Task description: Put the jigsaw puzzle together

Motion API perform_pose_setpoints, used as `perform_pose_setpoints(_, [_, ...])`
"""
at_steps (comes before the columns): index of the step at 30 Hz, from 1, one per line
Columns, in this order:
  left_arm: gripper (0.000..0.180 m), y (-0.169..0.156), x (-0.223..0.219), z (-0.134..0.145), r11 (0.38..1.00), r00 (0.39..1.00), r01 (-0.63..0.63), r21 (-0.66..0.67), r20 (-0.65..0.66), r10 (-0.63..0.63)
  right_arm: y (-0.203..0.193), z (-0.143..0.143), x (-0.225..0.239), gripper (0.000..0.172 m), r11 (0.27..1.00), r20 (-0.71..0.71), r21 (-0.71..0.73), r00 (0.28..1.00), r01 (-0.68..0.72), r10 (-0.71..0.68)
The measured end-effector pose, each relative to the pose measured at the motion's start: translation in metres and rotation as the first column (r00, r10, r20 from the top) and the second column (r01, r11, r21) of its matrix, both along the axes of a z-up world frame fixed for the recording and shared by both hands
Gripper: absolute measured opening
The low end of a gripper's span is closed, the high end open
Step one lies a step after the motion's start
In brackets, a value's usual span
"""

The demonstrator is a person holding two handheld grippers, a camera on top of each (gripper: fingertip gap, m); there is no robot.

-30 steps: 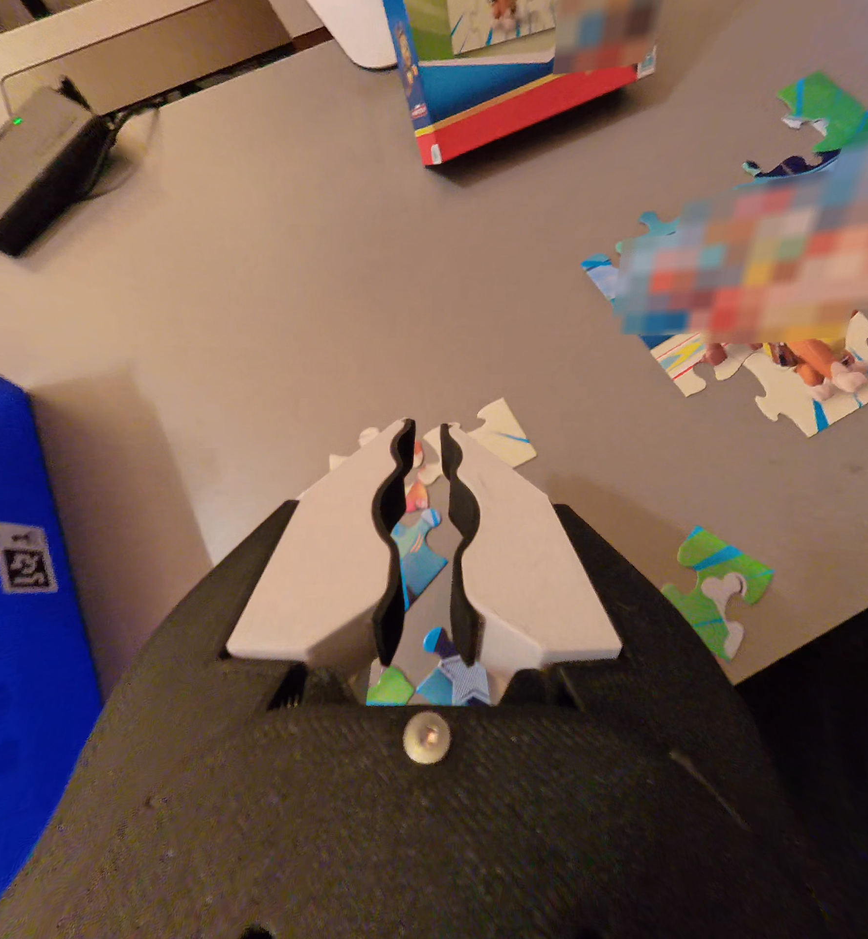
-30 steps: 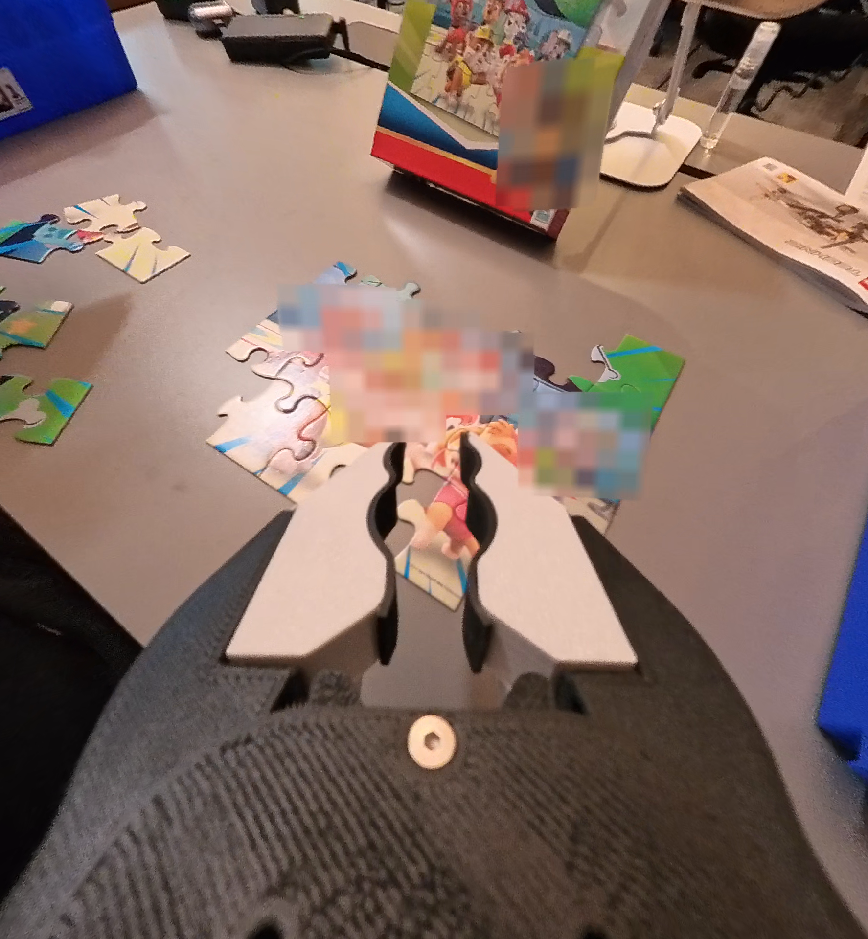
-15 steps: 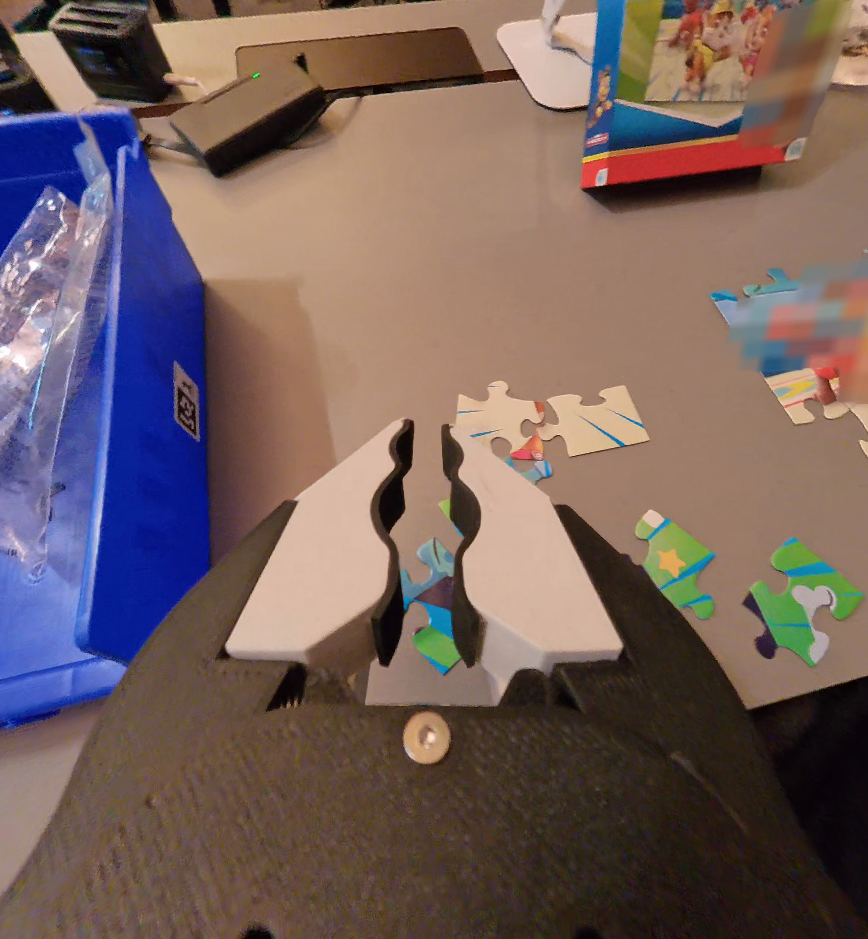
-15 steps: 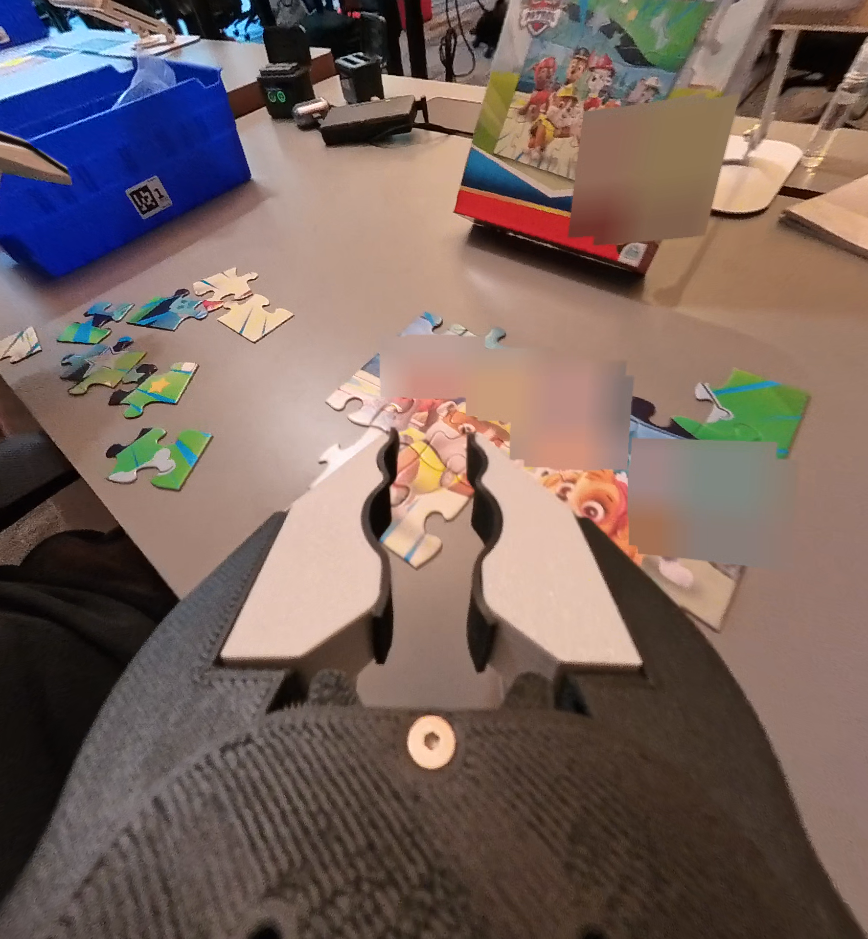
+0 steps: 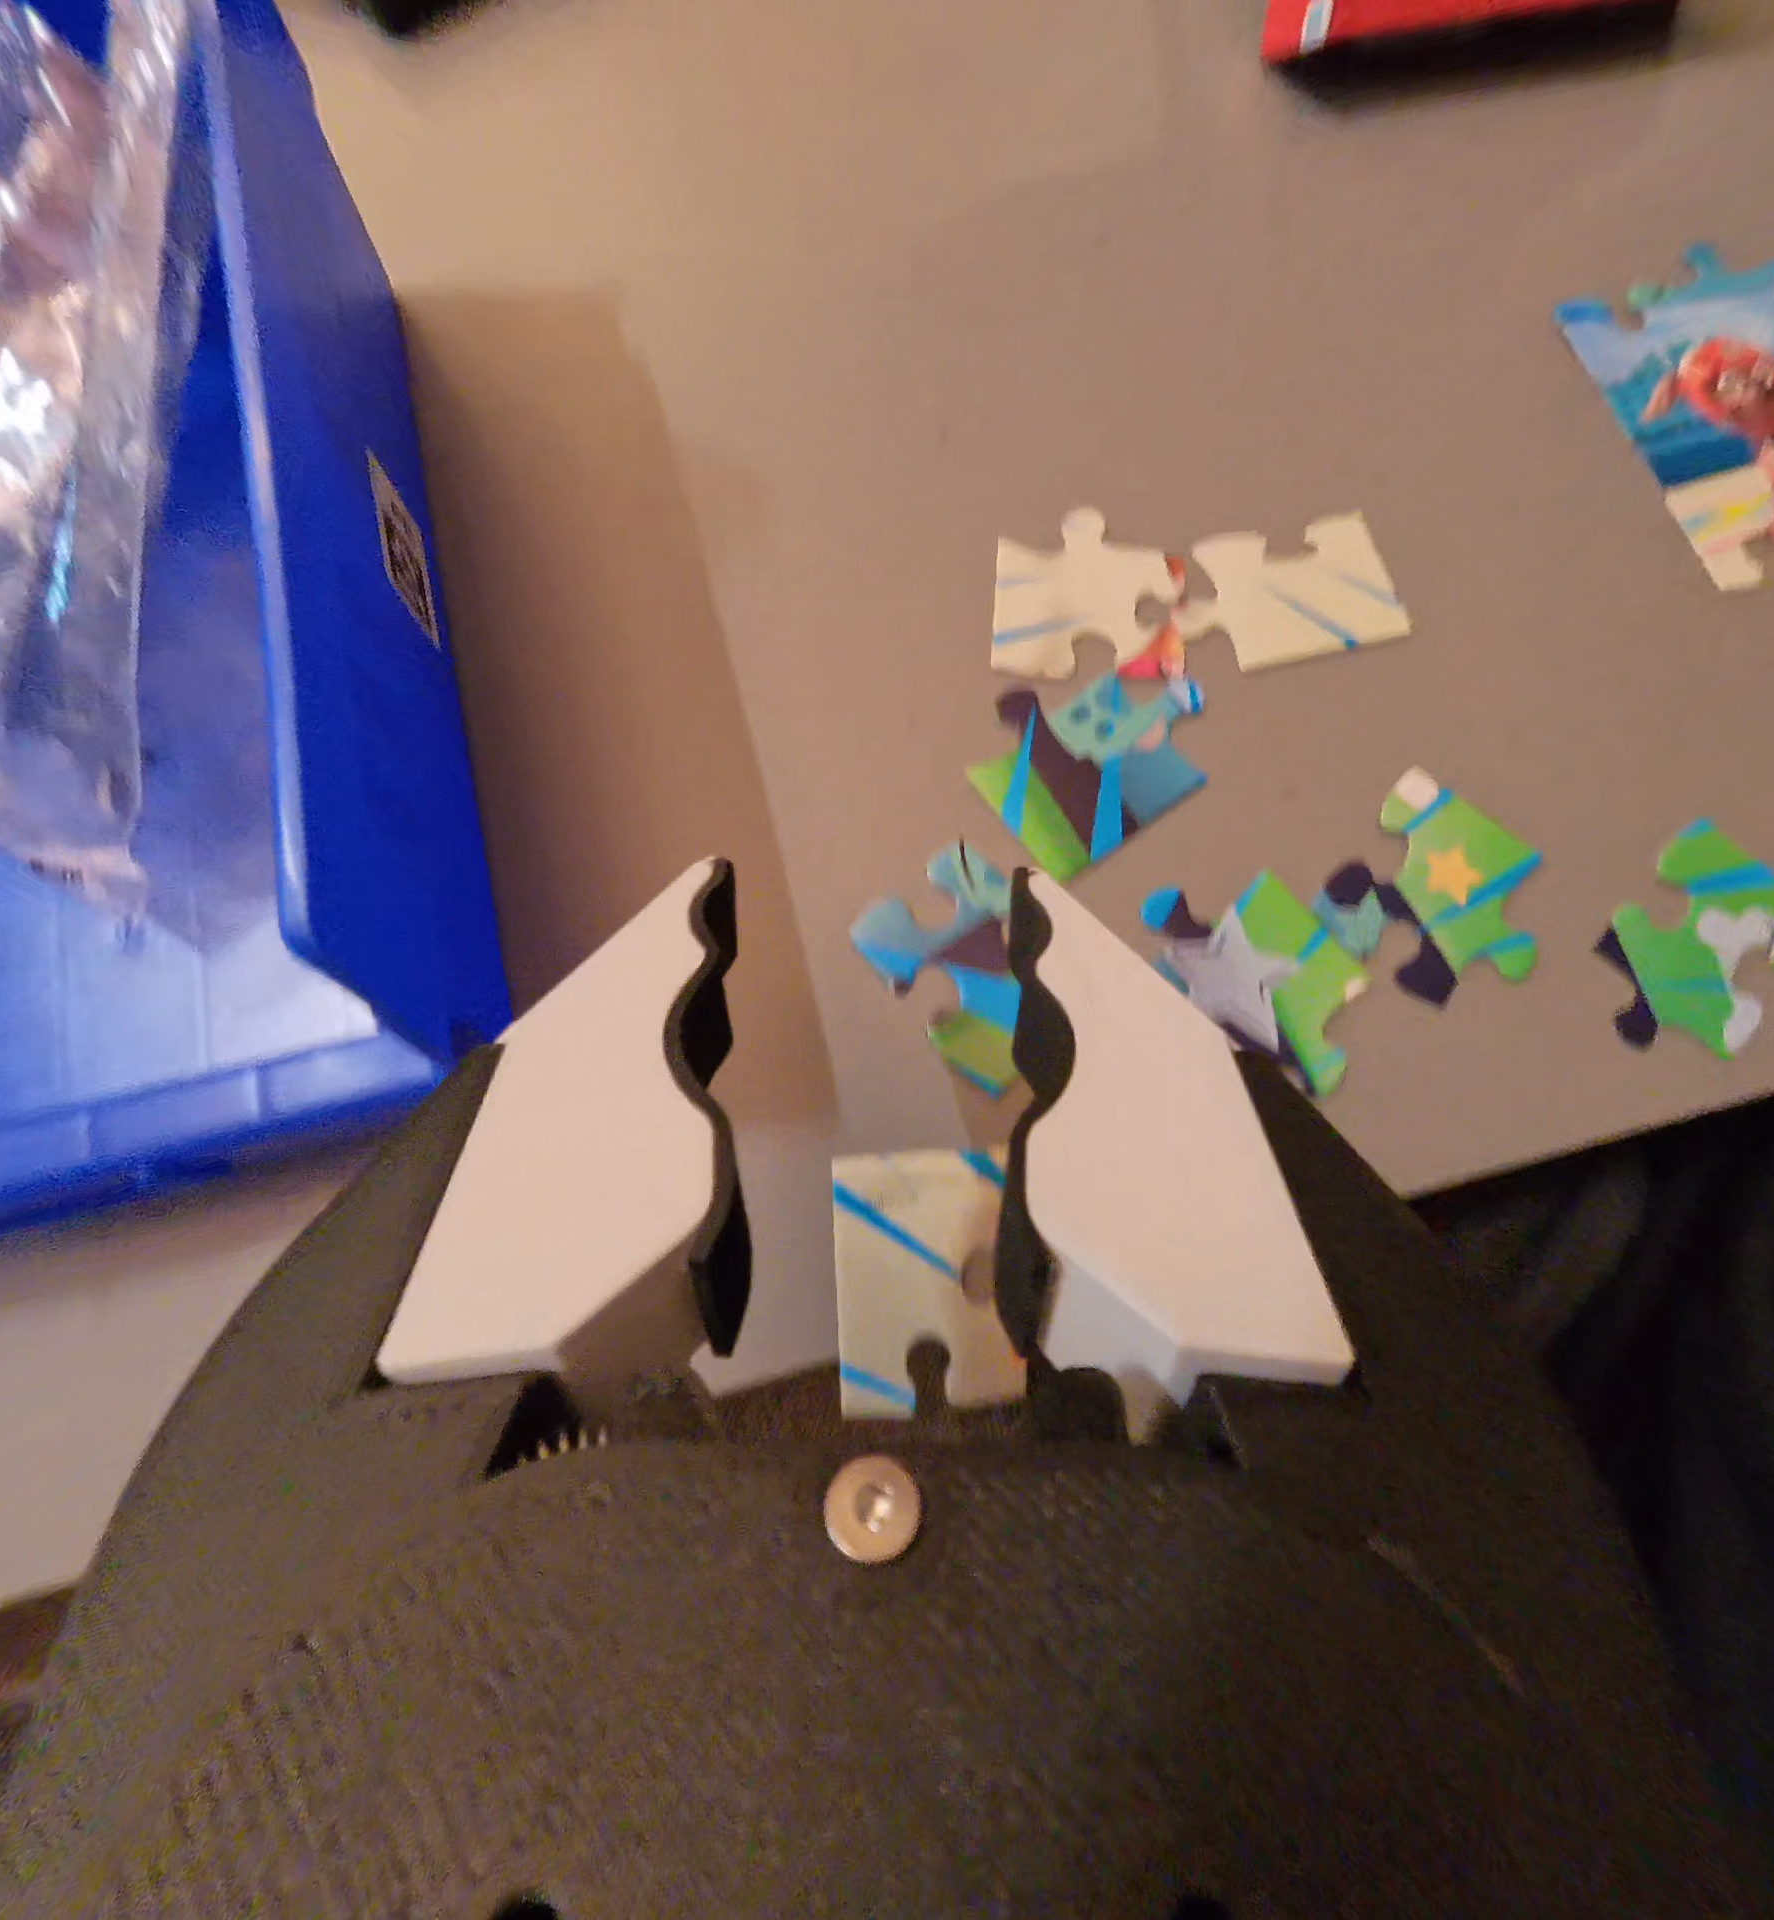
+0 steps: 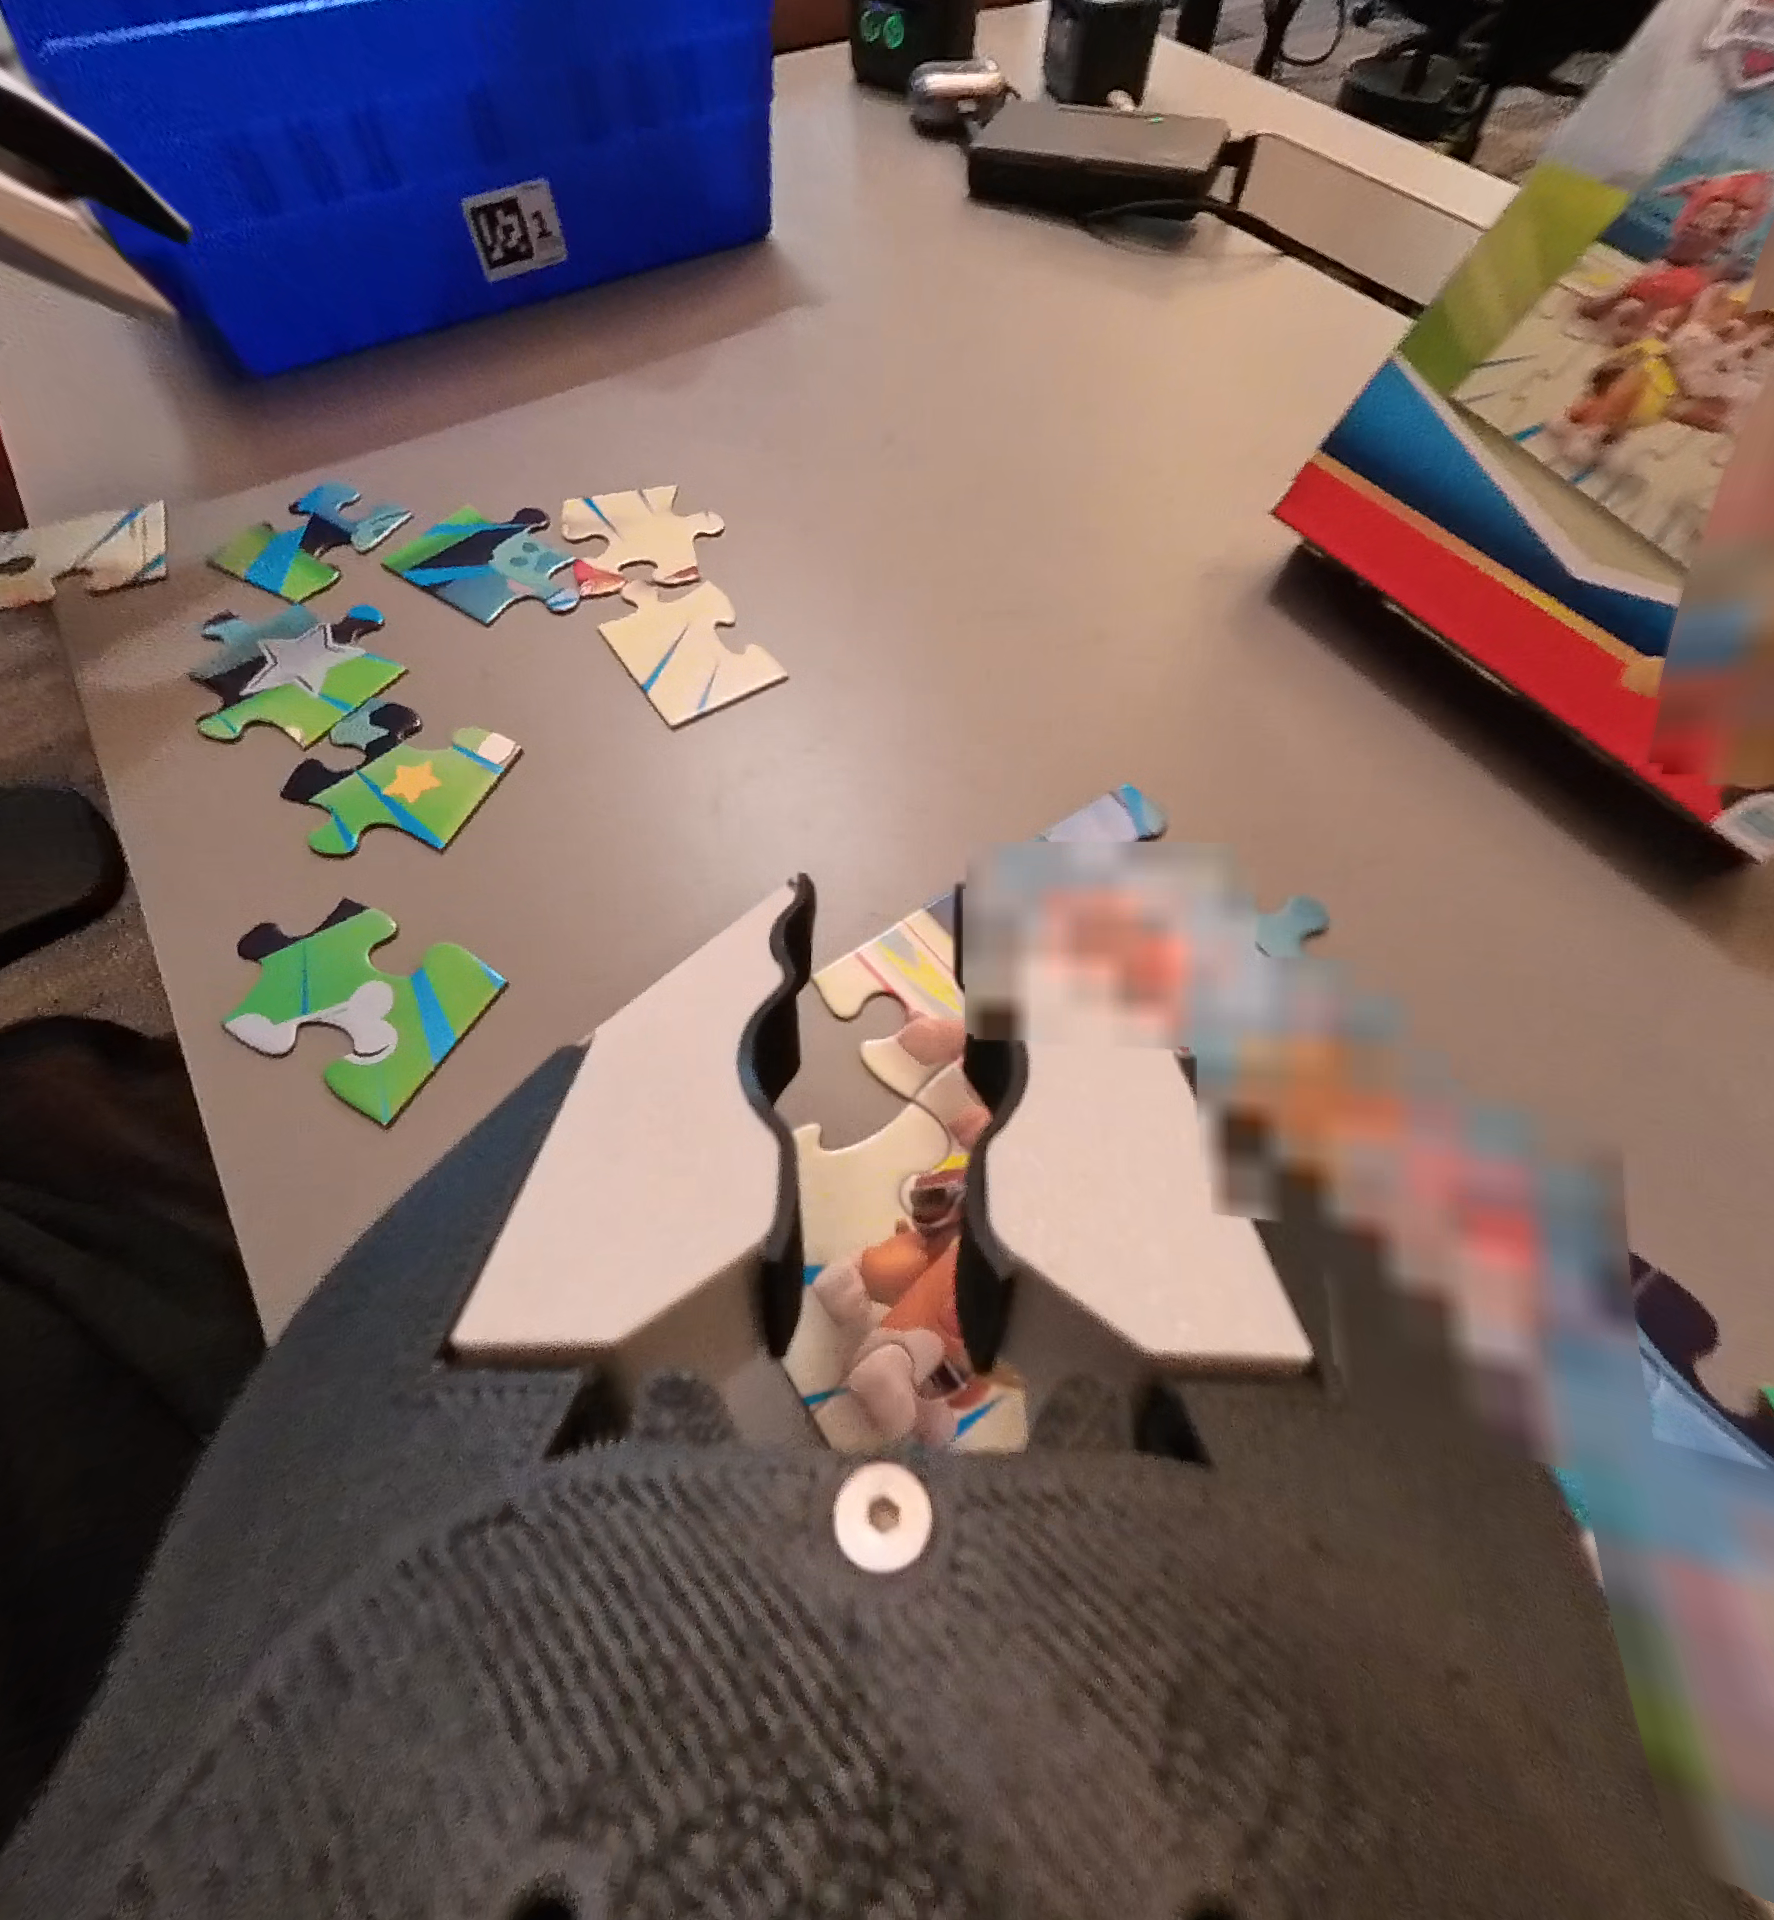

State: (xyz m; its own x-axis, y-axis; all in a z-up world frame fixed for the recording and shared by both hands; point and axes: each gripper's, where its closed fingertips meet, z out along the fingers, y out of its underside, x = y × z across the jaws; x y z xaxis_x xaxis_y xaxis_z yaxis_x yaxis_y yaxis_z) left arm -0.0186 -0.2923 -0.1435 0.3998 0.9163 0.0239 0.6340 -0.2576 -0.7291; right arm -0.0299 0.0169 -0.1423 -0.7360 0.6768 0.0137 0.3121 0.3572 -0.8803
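- Grey desk (image 6: 966, 540) carries everything
- Blue bin (image 6: 395, 156) at 11 o'clock, clear plastic bag (image 5: 21, 416) inside
- Puzzle box (image 6: 1548, 436) at 2 o'clock
- Part-built puzzle (image 6: 893, 1195) lies under the right claw (image 6: 883, 904), jaws partly open, gripping nothing
- Loose puzzle pieces (image 5: 1267, 935) at 1 o'clock of the left claw (image 5: 867, 883), jaws wide, nothing gripped
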Motion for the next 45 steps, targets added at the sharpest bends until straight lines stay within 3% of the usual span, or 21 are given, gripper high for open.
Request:
perform_pose_setpoints(7, [0.069,-0.035,0.083,-0.044,0.982,0.965,-0.068,-0.179,0.237,0.11,-0.025,0.003,0.0,0.025,0.994,-0.007,-0.036,0.995,-0.103,0.102])
perform_pose_setpoints(11, [0.077,-0.03,0.104,-0.051,0.987,0.961,-0.114,-0.116,0.24,0.139,-0.038,0.006,0.003,0.025,0.988,-0.02,-0.058,0.989,-0.147,0.146])
perform_pose_setpoints(16, [0.078,-0.029,0.101,-0.066,0.966,0.941,-0.246,-0.086,0.219,0.259,-0.047,0.009,0.008,0.025,0.982,-0.028,-0.059,0.983,-0.181,0.179])
perform_pose_setpoints(19, [0.078,-0.021,0.098,-0.07,0.97,0.939,-0.241,-0.037,0.245,0.242,-0.045,0.012,0.009,0.025,0.983,-0.046,-0.042,0.983,-0.181,0.179])
perform_pose_setpoints(23, [0.074,-0.02,0.1,-0.08,0.978,0.934,-0.186,-0.095,0.293,0.206,-0.038,0.014,0.007,0.025,0.985,-0.046,-0.062,0.986,-0.161,0.158])
perform_pose_setpoints(26, [0.049,-0.021,0.099,-0.082,0.976,0.933,-0.16,-0.145,0.301,0.198,-0.035,0.014,0.008,0.025,0.984,-0.03,-0.096,0.989,-0.15,0.148])
perform_pose_setpoints(37, [0.048,-0.013,0.091,-0.058,0.976,0.949,-0.12,-0.184,0.267,0.167,-0.023,0.011,0.004,0.025,0.987,-0.022,-0.104,0.993,-0.122,0.12])
perform_pose_setpoints(45, [0.048,0.01,0.042,-0.02,0.986,0.987,-0.098,-0.139,0.115,0.114,-0.014,0.008,0.004,0.025,0.989,-0.008,-0.112,0.995,-0.099,0.098])
